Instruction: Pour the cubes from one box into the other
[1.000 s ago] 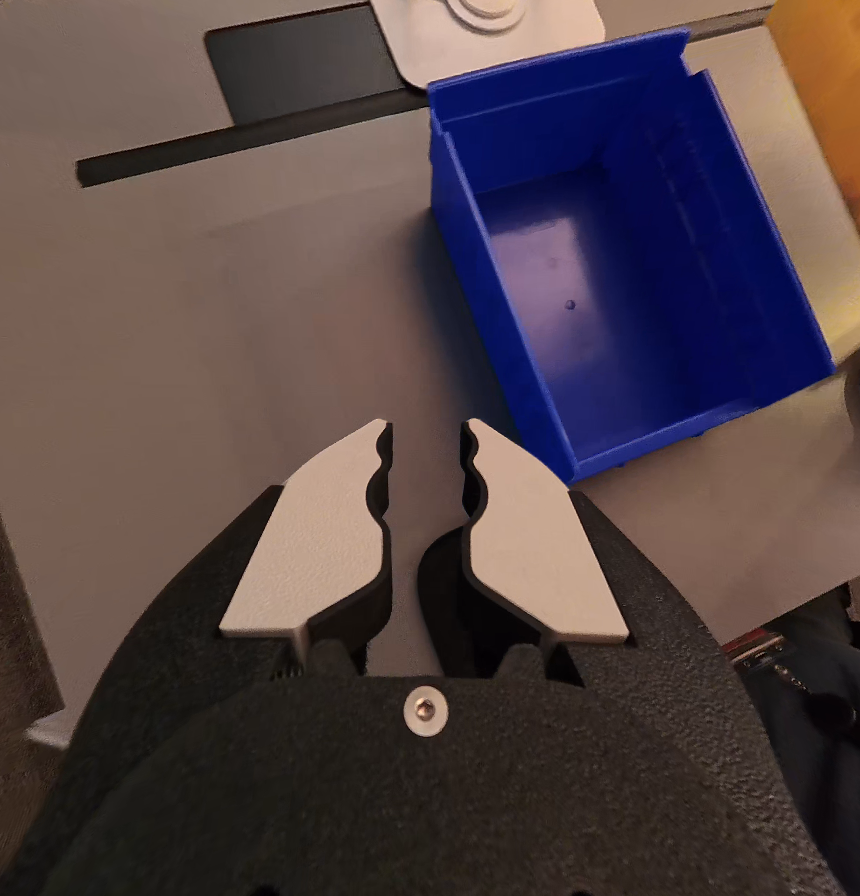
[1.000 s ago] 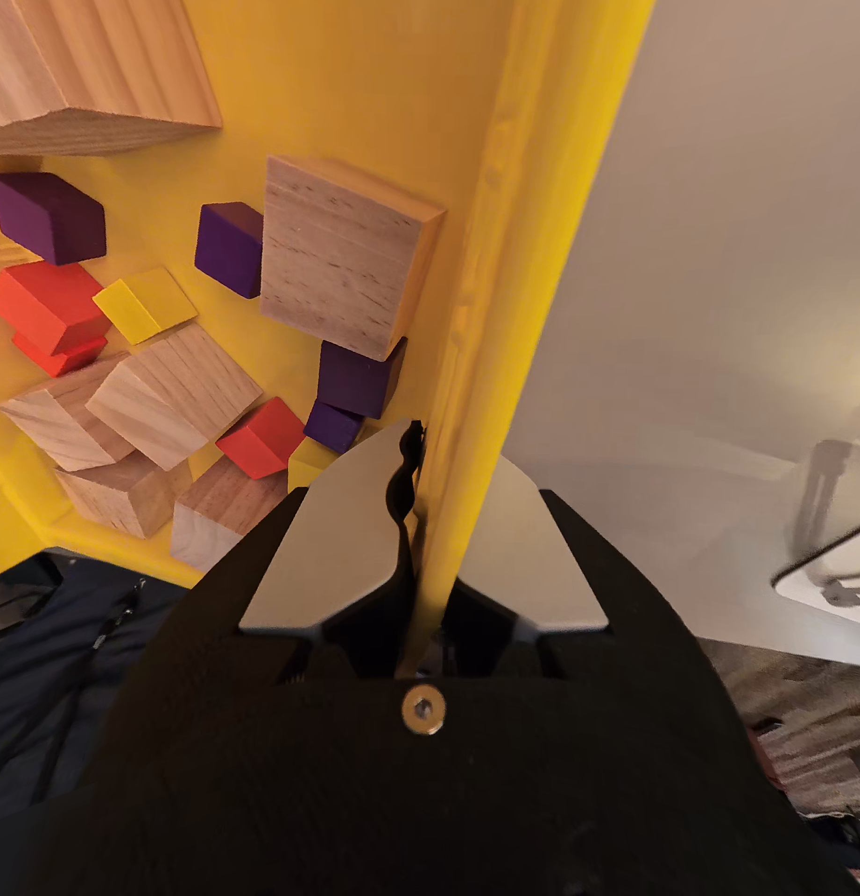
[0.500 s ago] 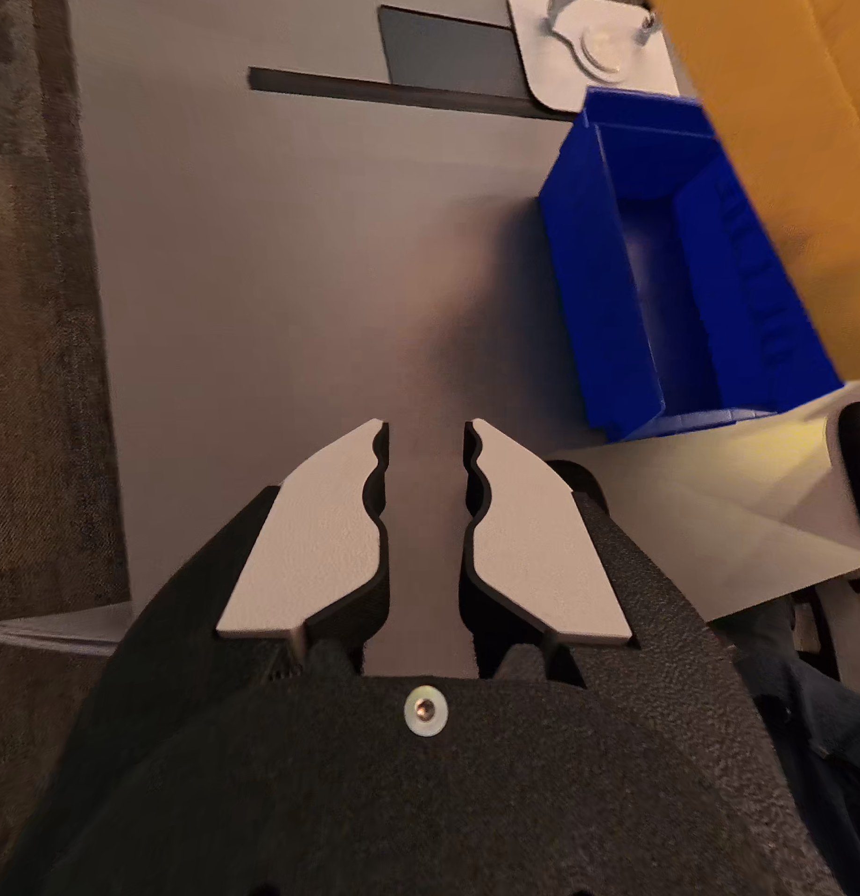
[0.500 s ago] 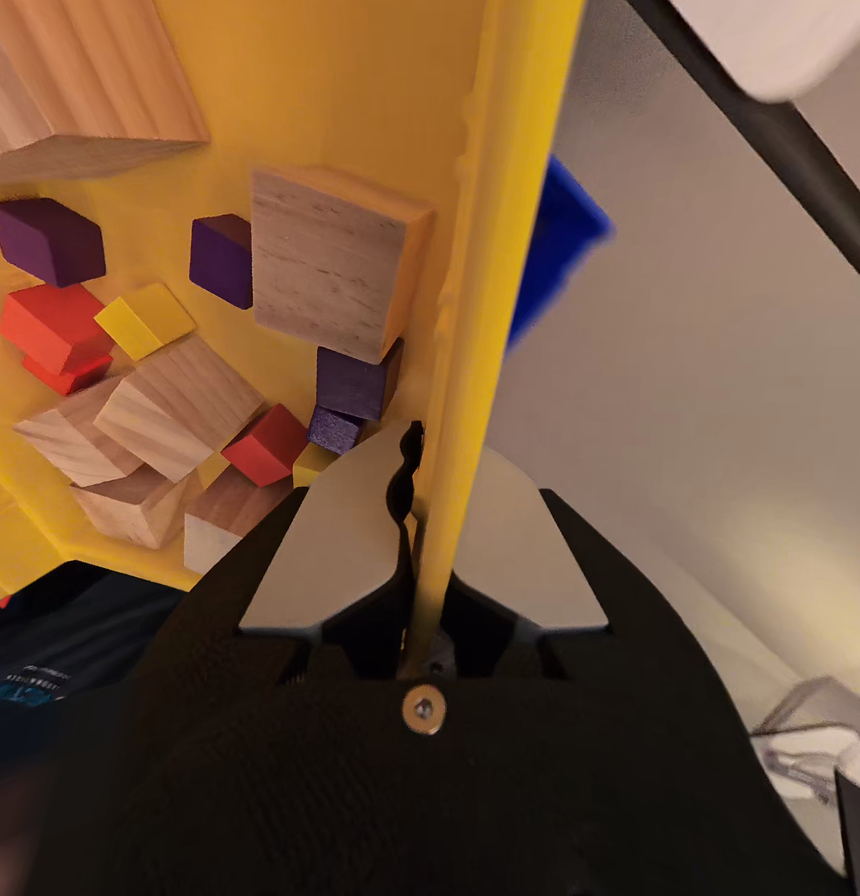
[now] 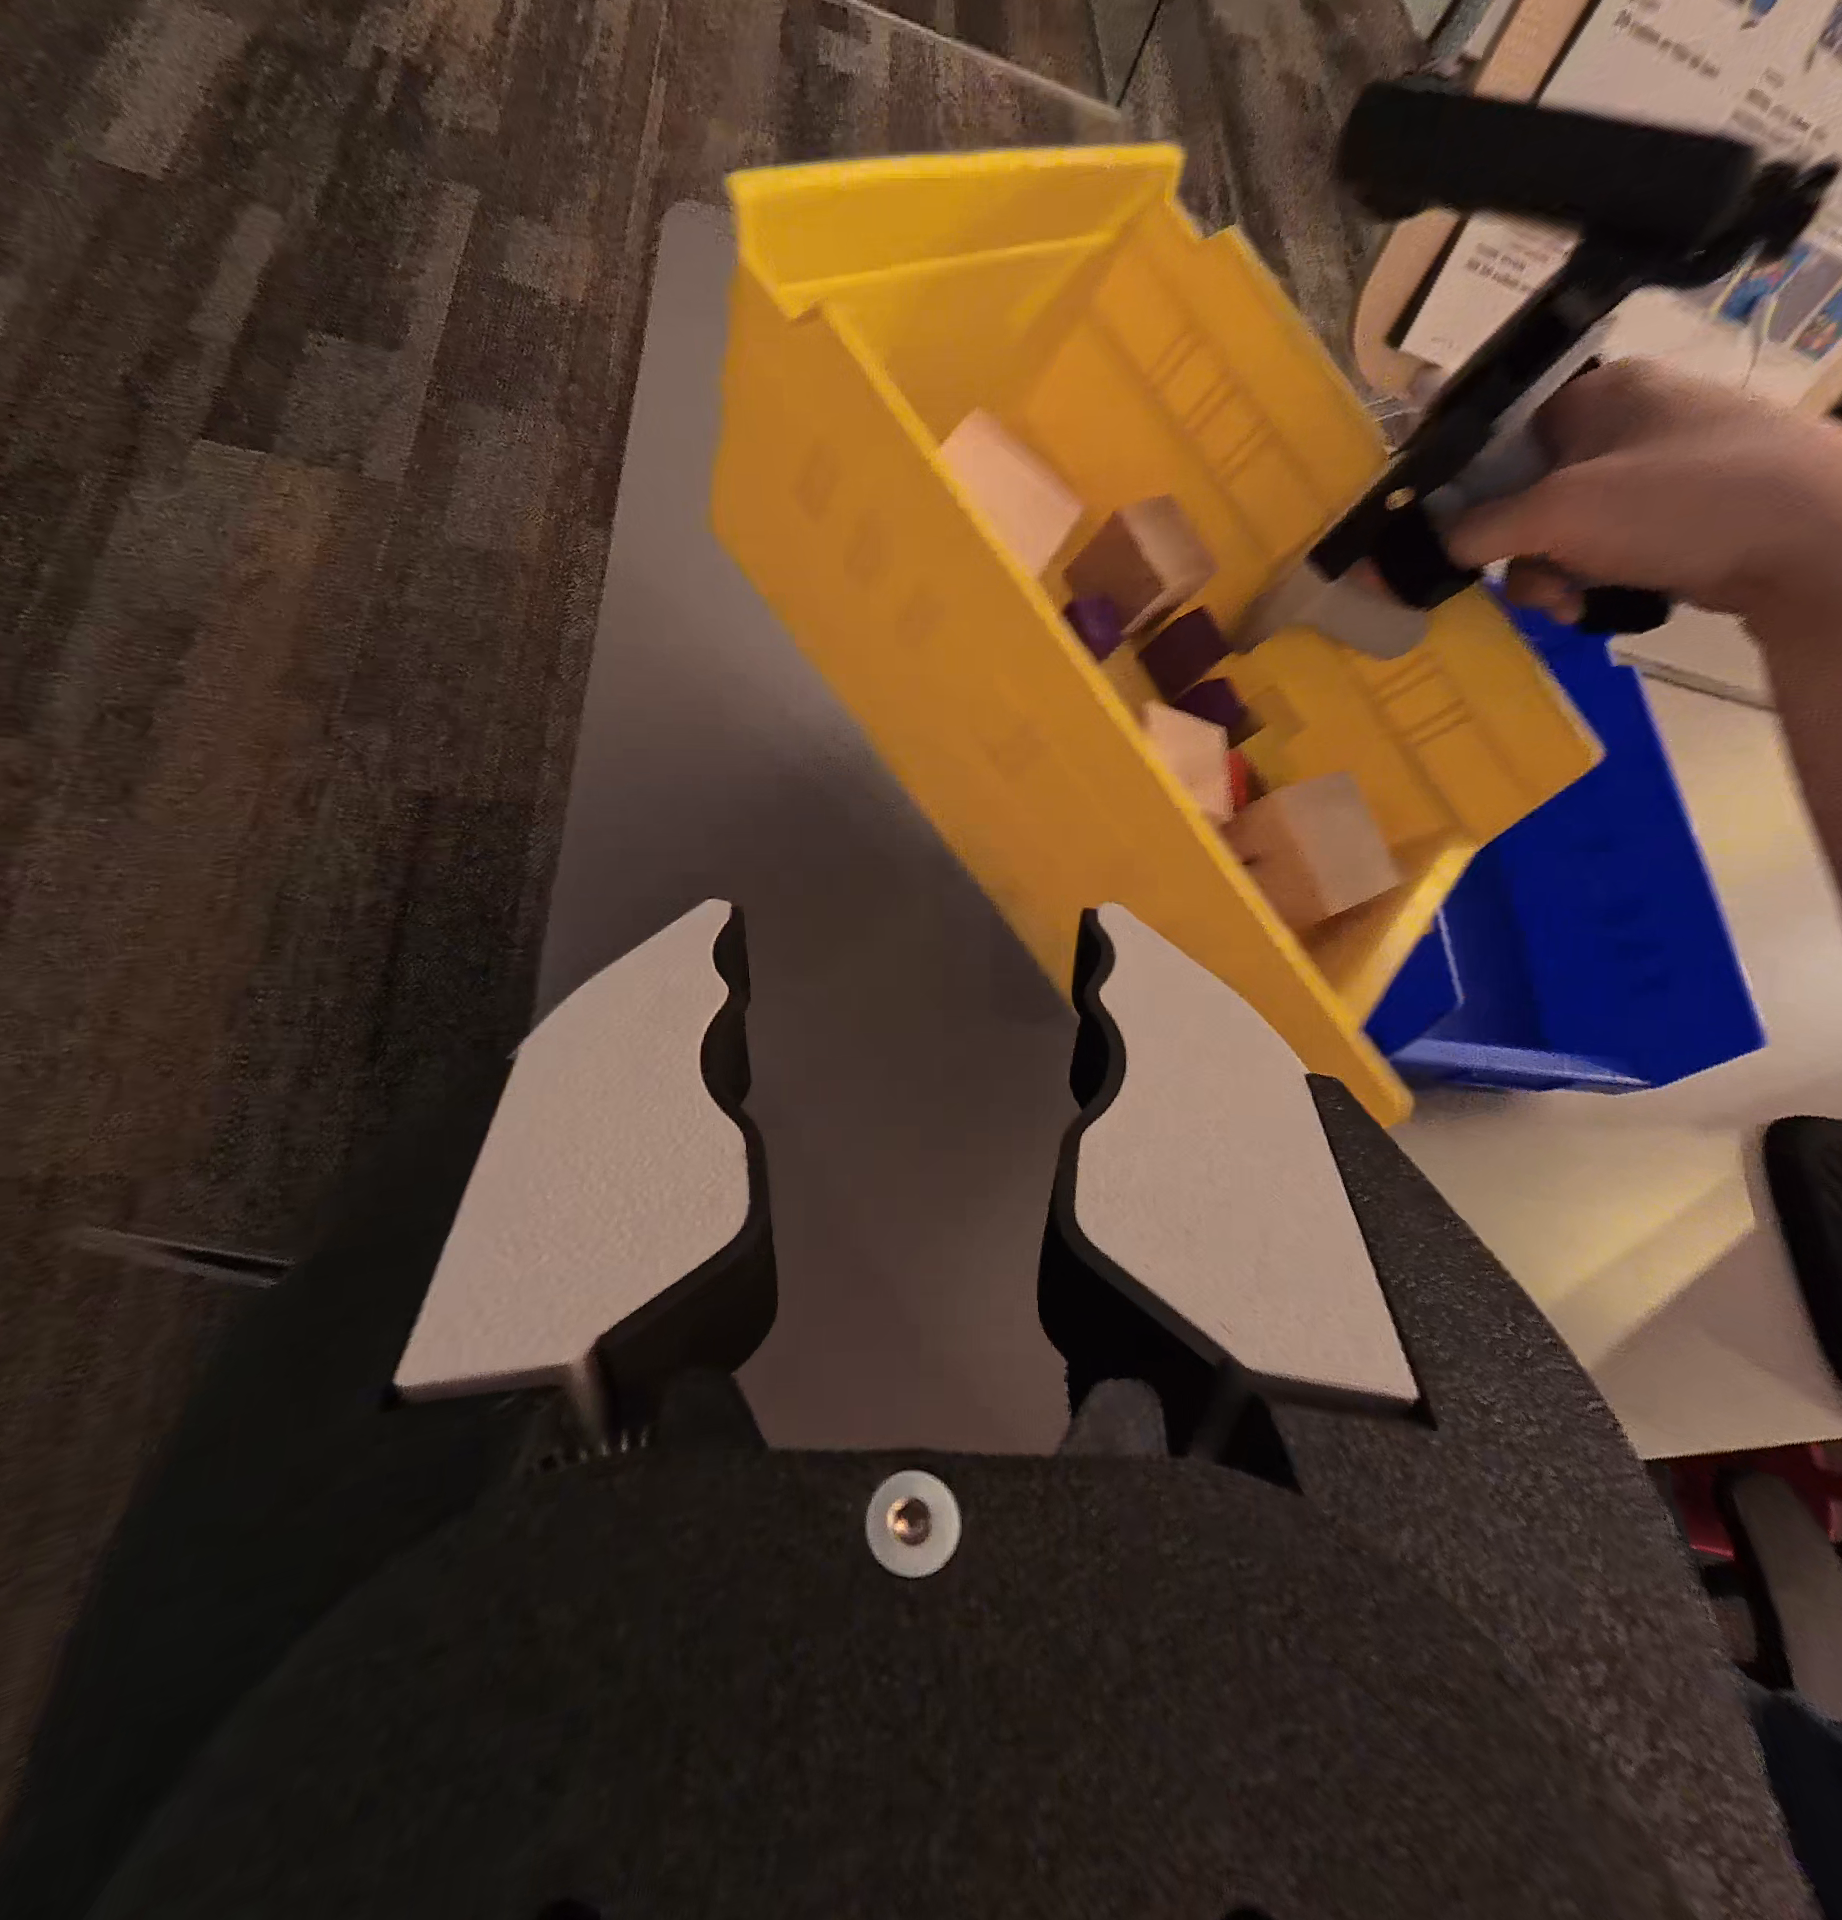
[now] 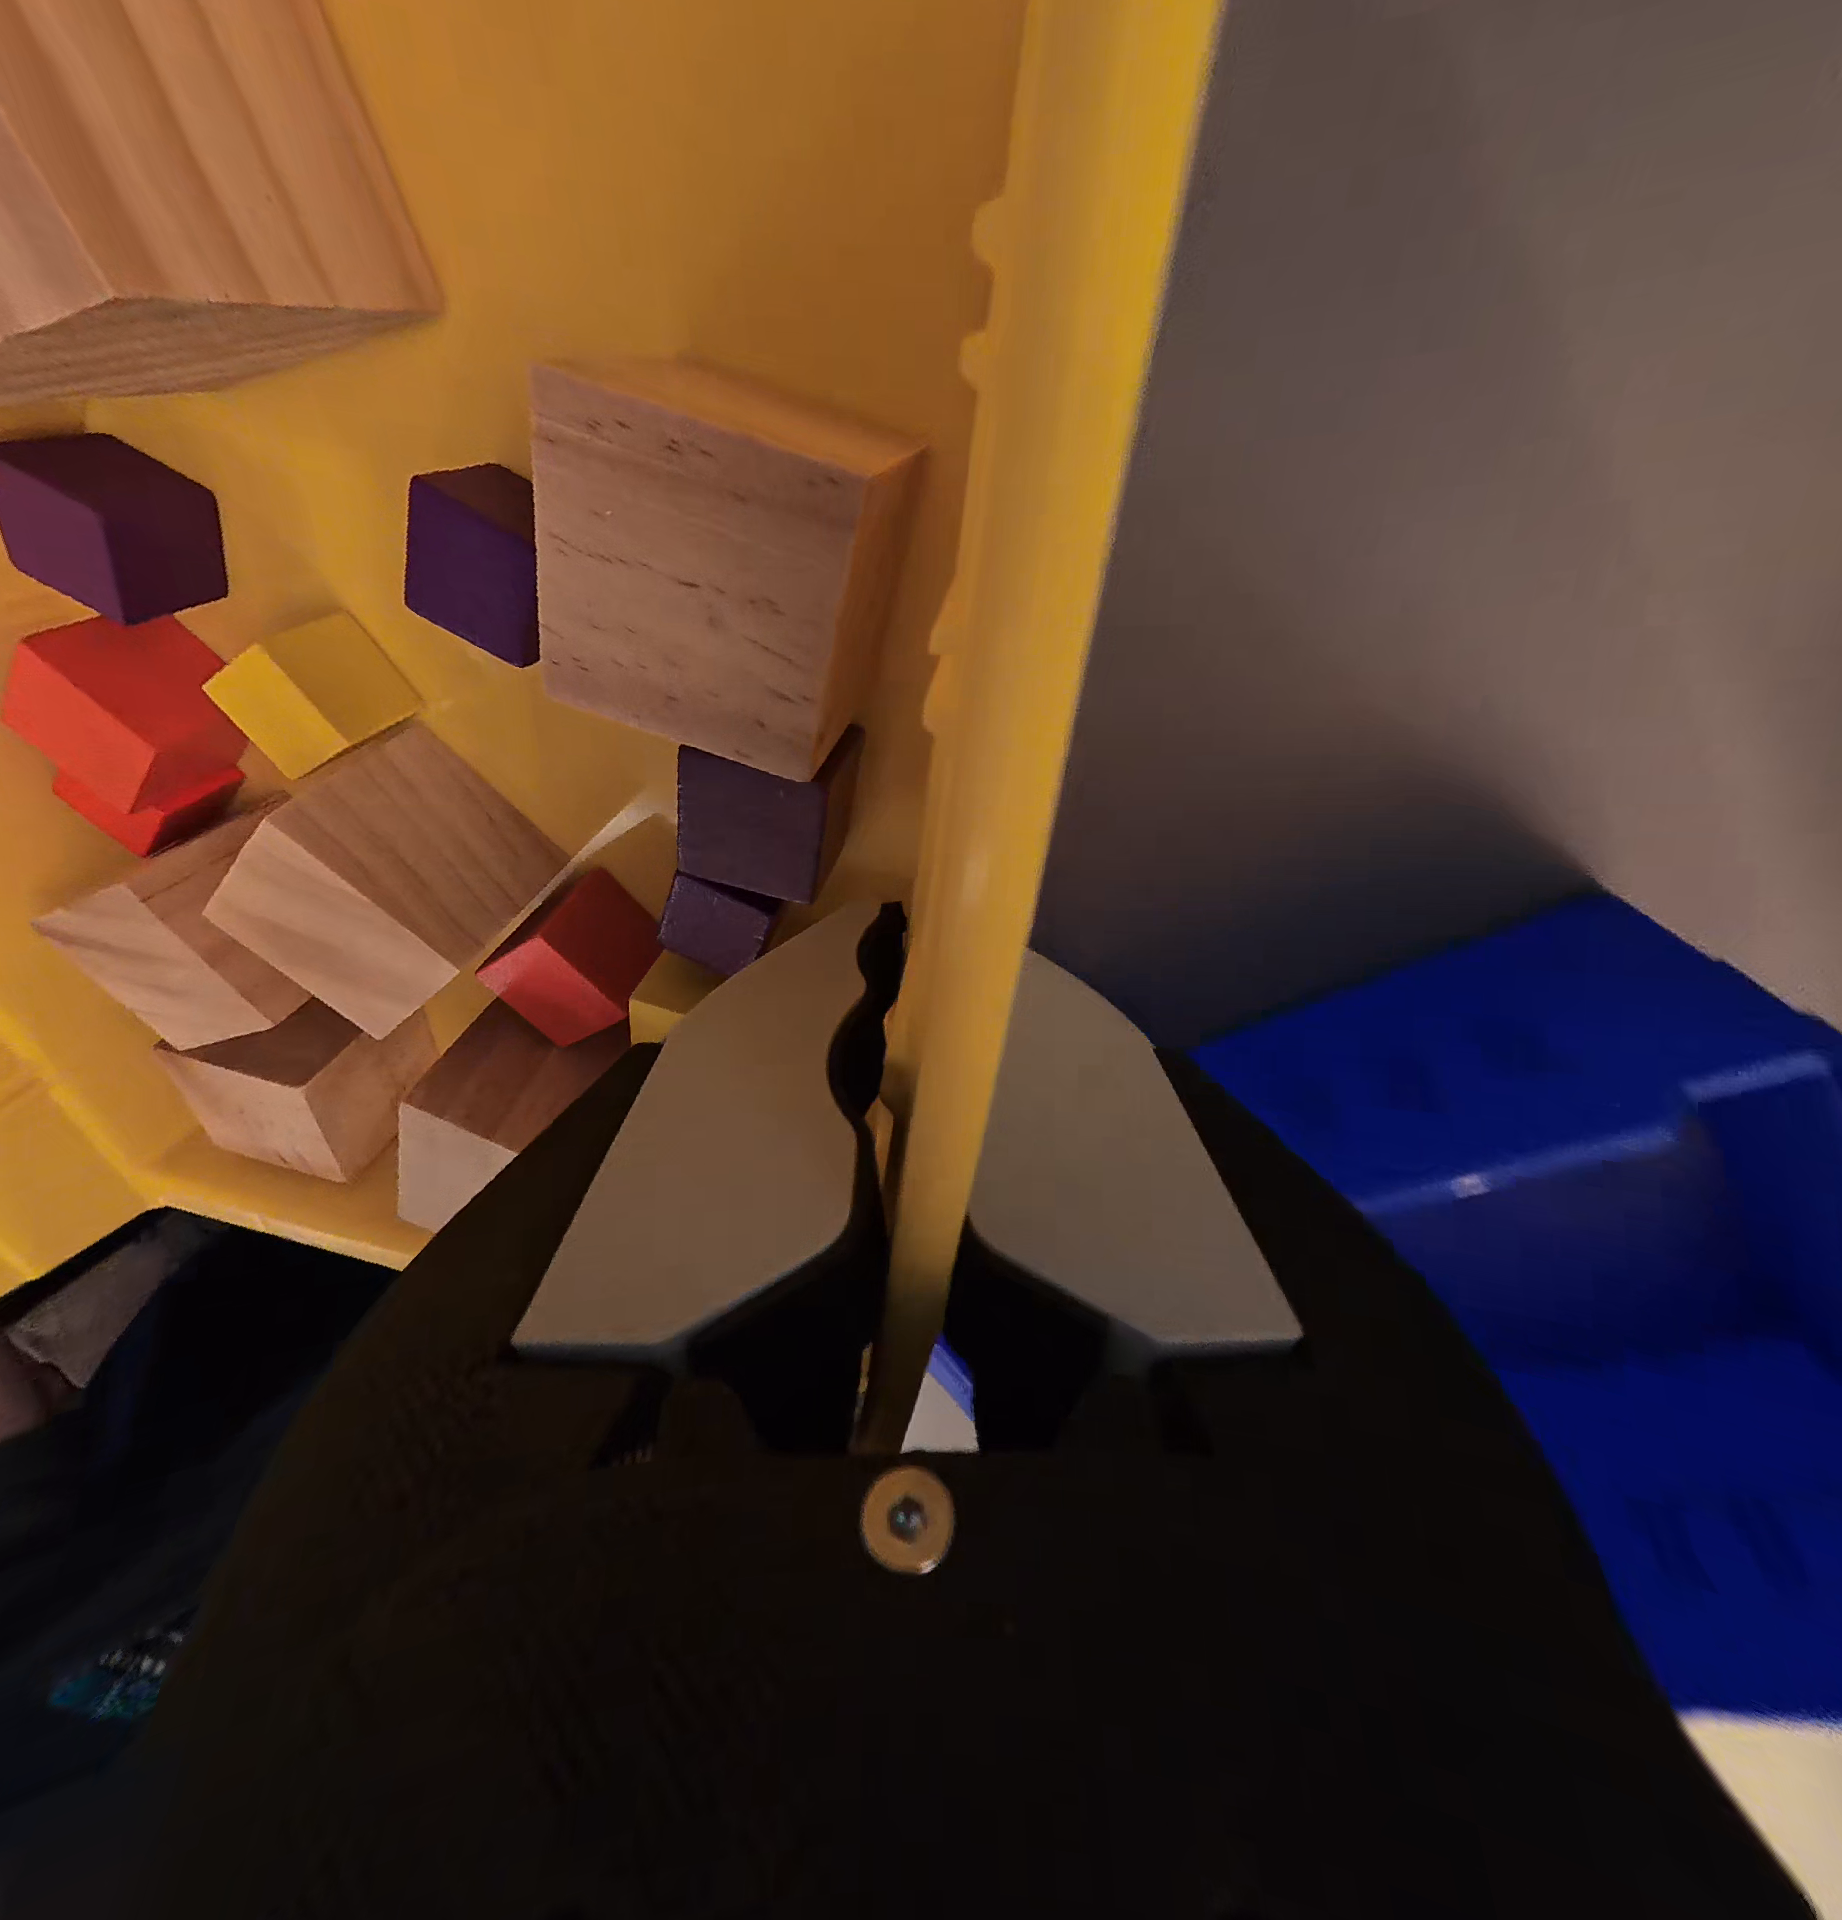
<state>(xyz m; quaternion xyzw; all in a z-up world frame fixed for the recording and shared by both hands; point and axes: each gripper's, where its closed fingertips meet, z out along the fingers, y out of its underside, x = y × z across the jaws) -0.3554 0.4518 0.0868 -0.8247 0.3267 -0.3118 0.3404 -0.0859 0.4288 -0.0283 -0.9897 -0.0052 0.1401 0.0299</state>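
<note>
Yellow plastic box [image 5: 896, 582] lifted and tipped over blue plastic box [image 5: 1582, 935] on grey desk [image 5: 844, 831], so wooden and coloured cubes [image 6: 709, 561] slide down. Right hand-held gripper [image 6: 938, 997] clamped on its side wall. Left hand-held gripper [image 5: 912, 935] apart, empty, waiting nearby.

Two pale grey fingers [image 5: 626, 1164] are seen on the left gripper [image 5: 912, 935], each flat and wedge-shaped, edged inside with wavy black pads. A black, grainy-textured body is shown beneath them, and one round silver screw [image 5: 912, 1524] is set at its centre. The same build is shown on the right gripper [image 6: 948, 956]: grey plates, scalloped black pad [image 6: 873, 997], a brass-toned screw [image 6: 906, 1522] in a smooth dark body. From the left wrist view, a black handle and a bar-shaped black top are made out on it, gripped by a bare hand [image 5: 1665, 499], no sleeve being visible.
</note>
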